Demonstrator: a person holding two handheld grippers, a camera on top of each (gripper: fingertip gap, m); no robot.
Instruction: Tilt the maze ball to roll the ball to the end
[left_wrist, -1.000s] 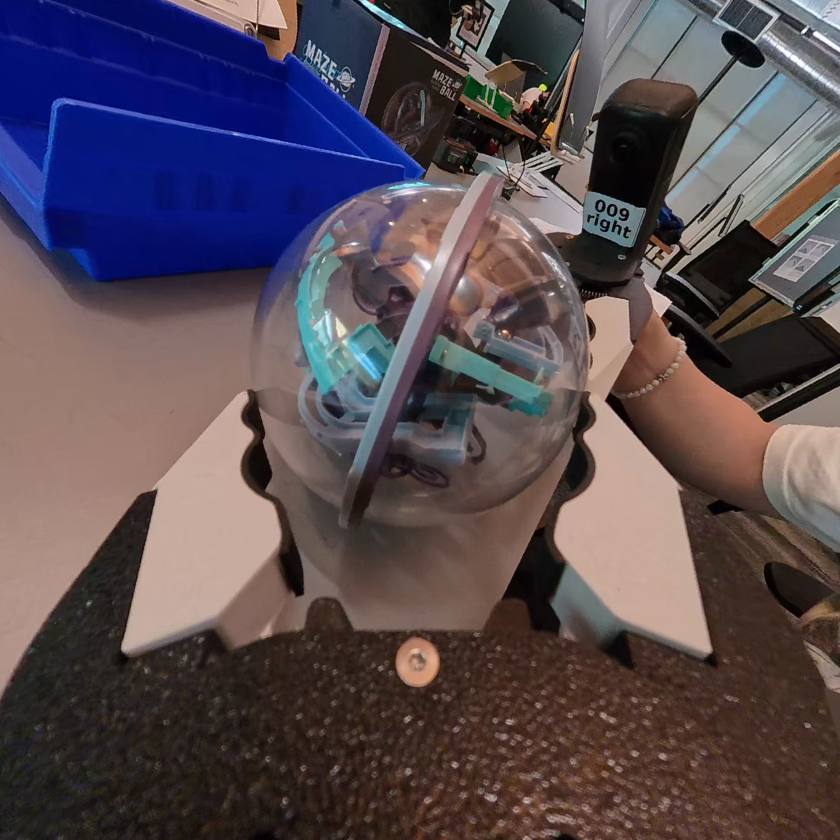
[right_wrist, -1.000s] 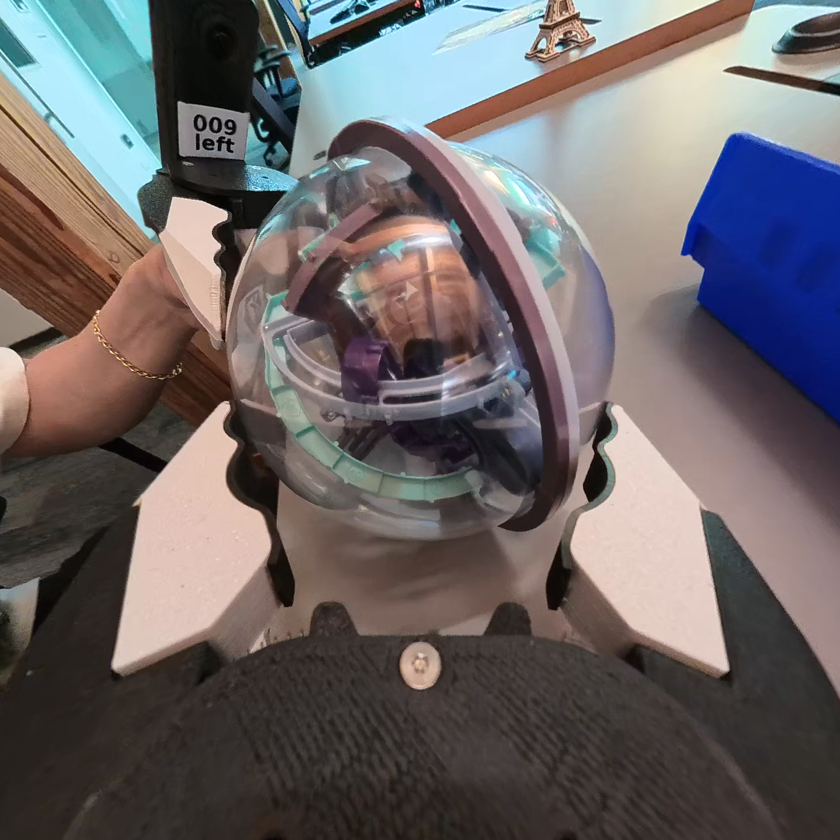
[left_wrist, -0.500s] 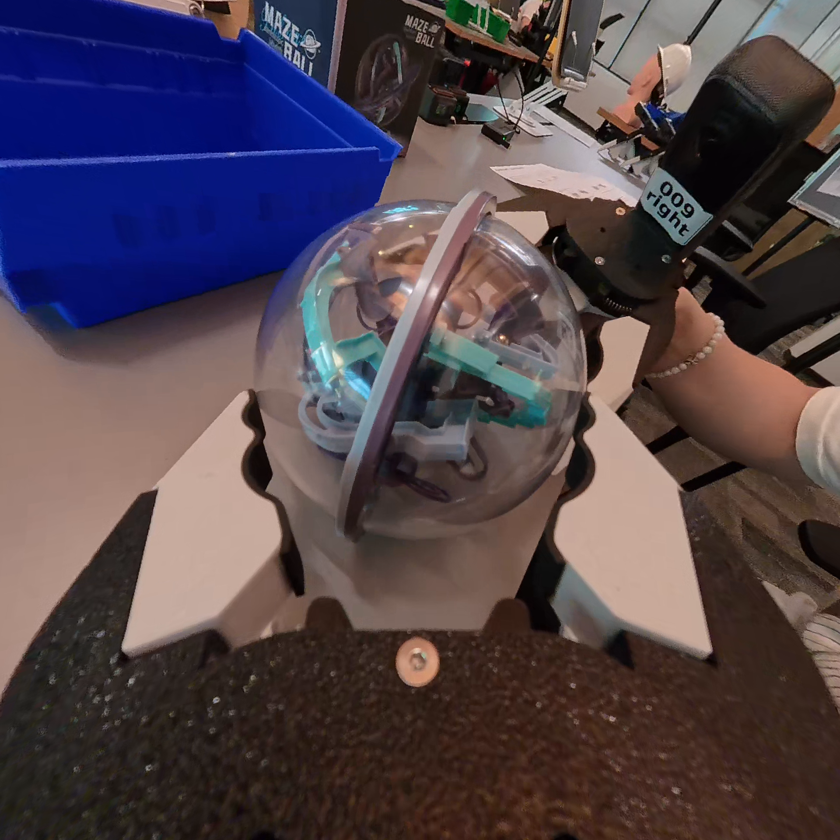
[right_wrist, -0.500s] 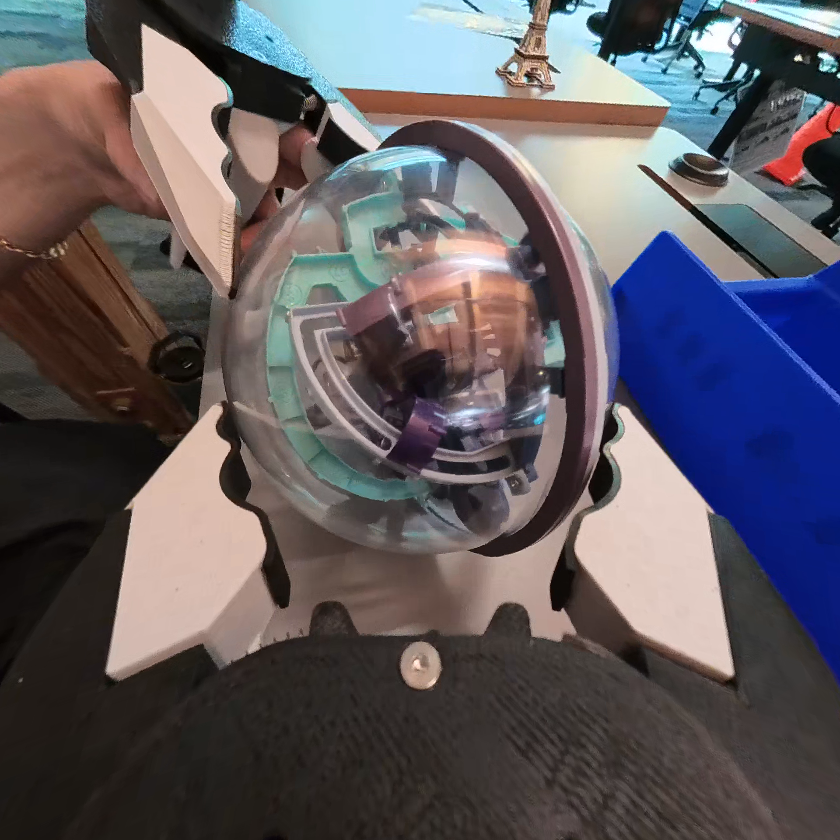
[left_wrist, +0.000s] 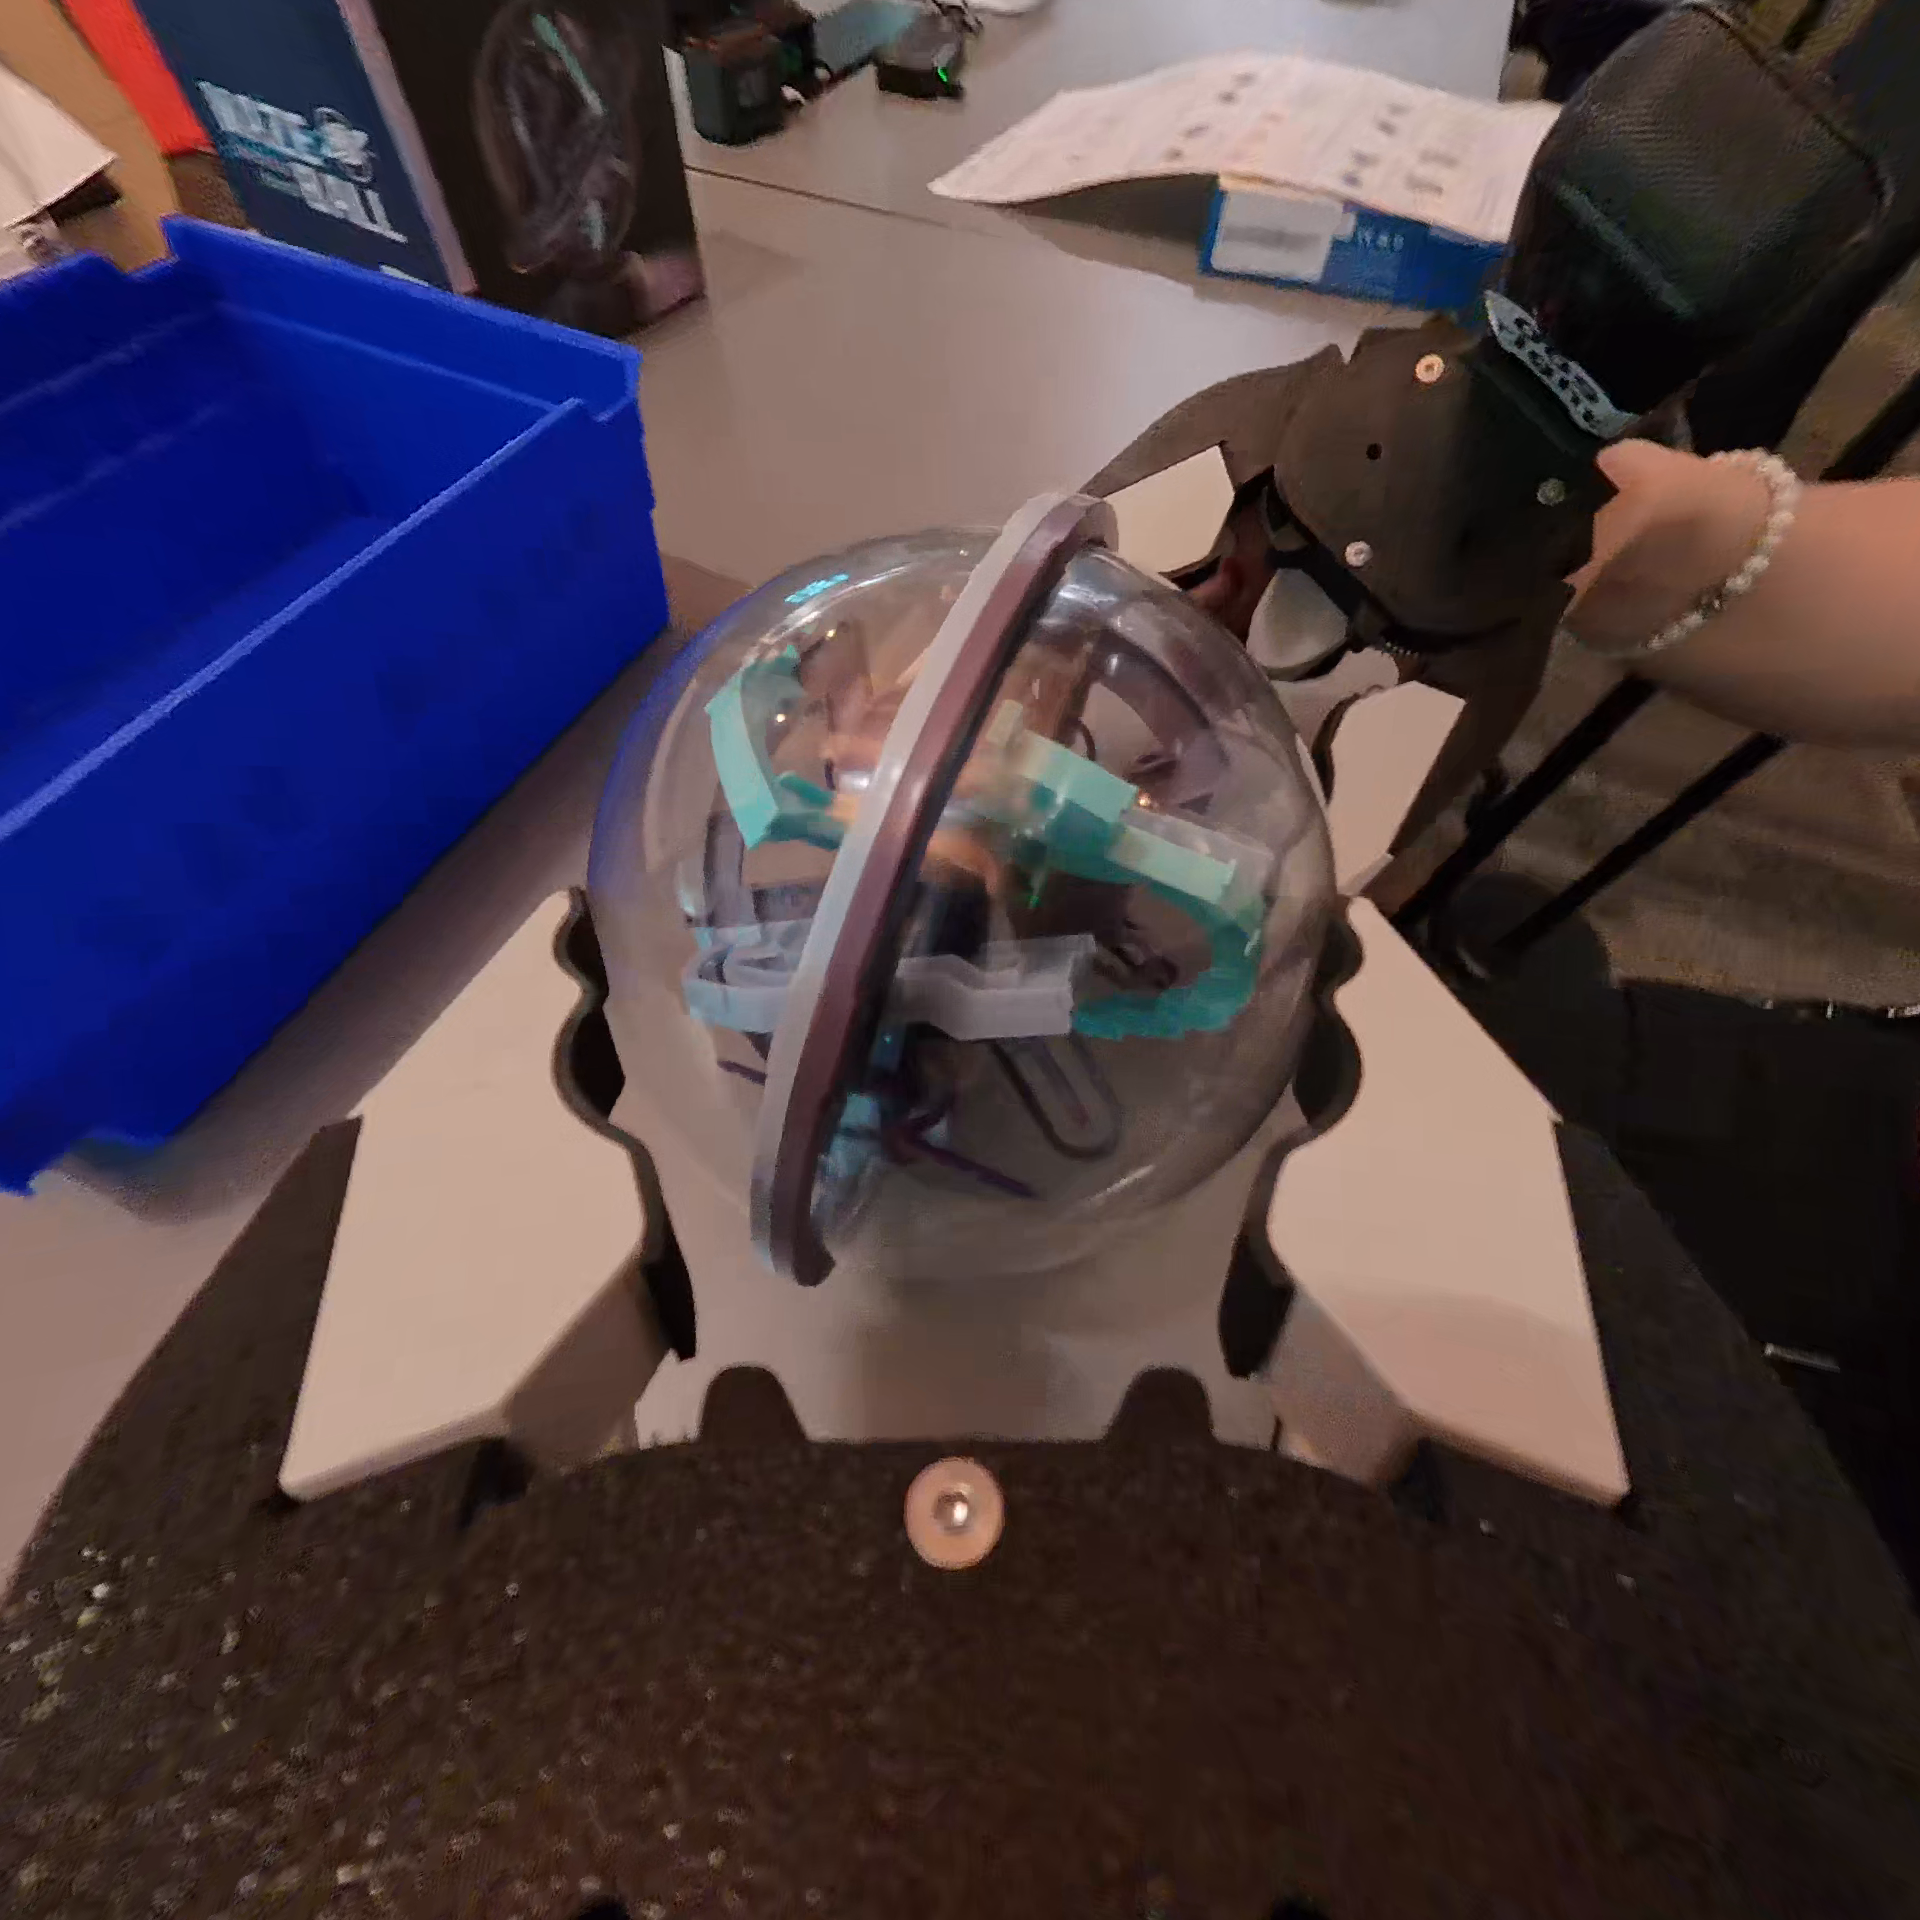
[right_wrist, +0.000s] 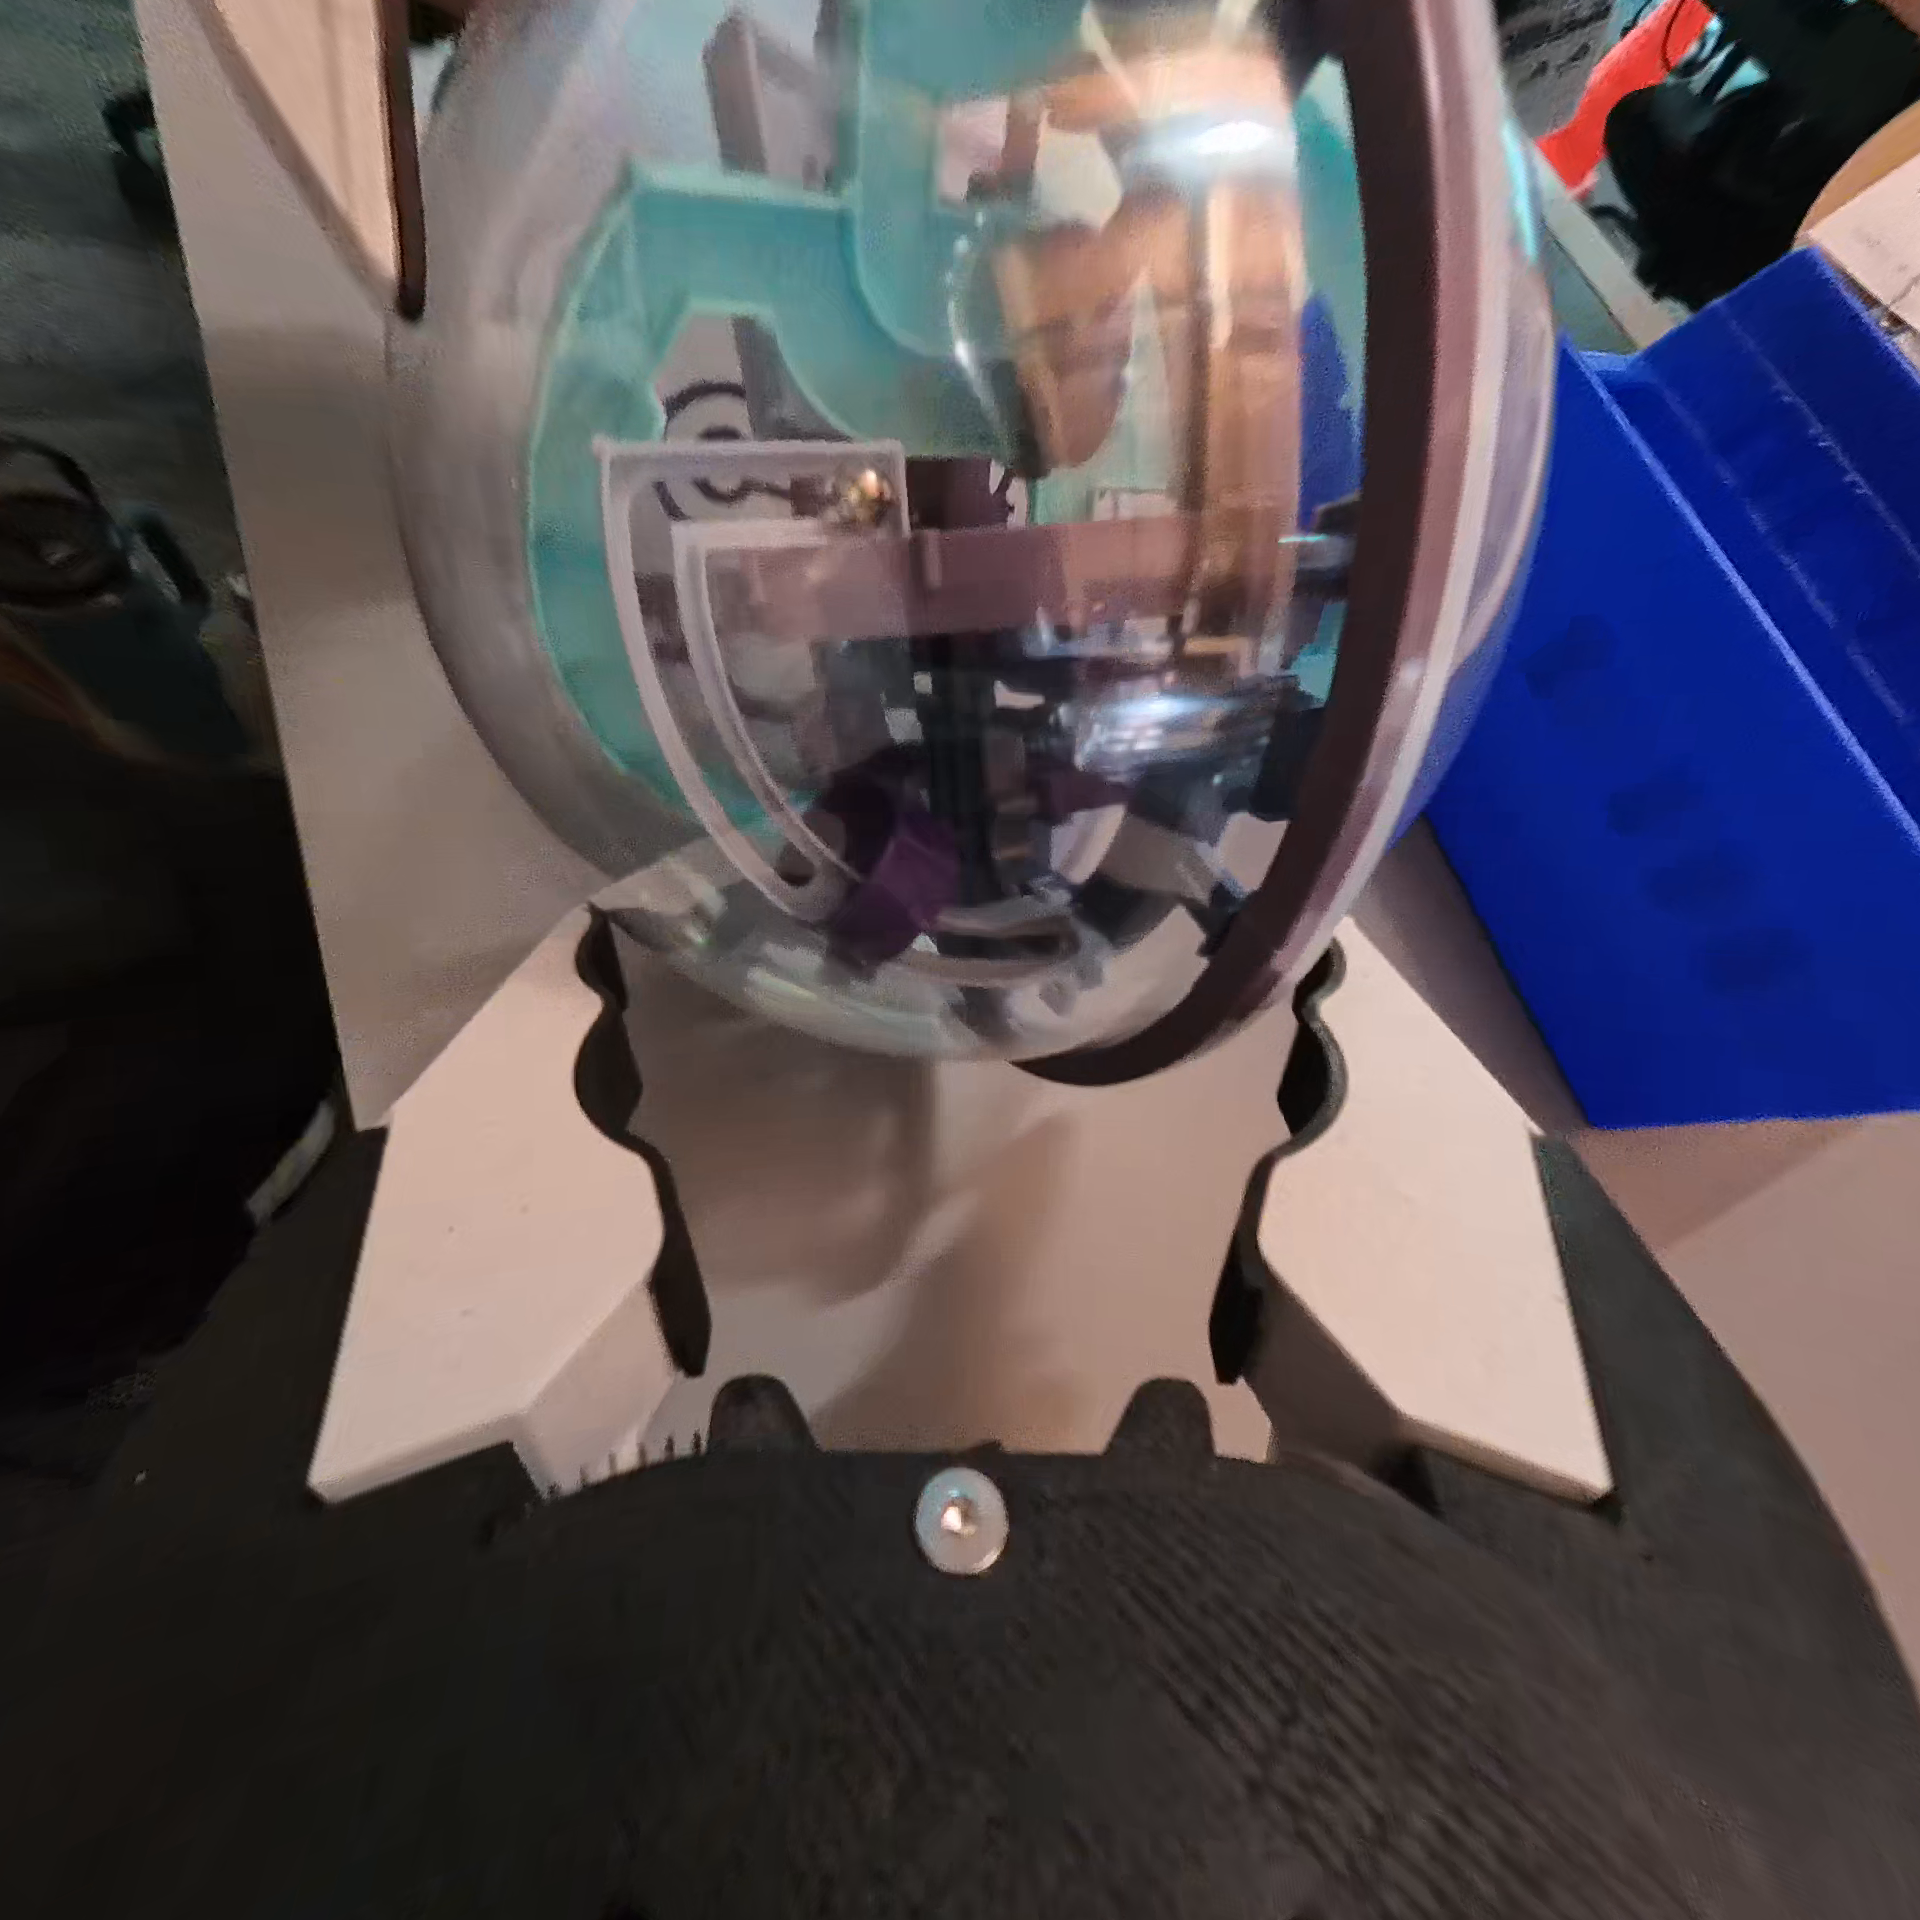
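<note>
The maze ball (left_wrist: 956, 904) is a clear sphere with a dark purple rim and teal, grey and purple tracks inside. My left gripper (left_wrist: 956, 997) is shut on the maze ball, one white finger on each side, and holds it above the table. My right gripper (right_wrist: 961, 977) is shut on the same sphere (right_wrist: 935, 520), which sits out at its fingertips. A small shiny metal ball (right_wrist: 868, 494) rests on a grey track inside. The right gripper also shows in the left wrist view (left_wrist: 1403, 499), against the sphere's far upper right. One left finger (right_wrist: 291, 520) lies along the sphere's left side.
A blue plastic bin (left_wrist: 260, 675) stands on the grey table (left_wrist: 914, 364) close to the left; in the right wrist view it (right_wrist: 1714, 727) is just right of the sphere. The toy's box (left_wrist: 416, 135), papers and a blue box (left_wrist: 1299, 145) lie behind. A person's forearm (left_wrist: 1766, 644) comes in from the right.
Both grippers have rotated with the sphere and now look down more steeply. The right gripper has swung around the sphere, which now sits farther out at its fingertips. The inner tracks have turned.
</note>
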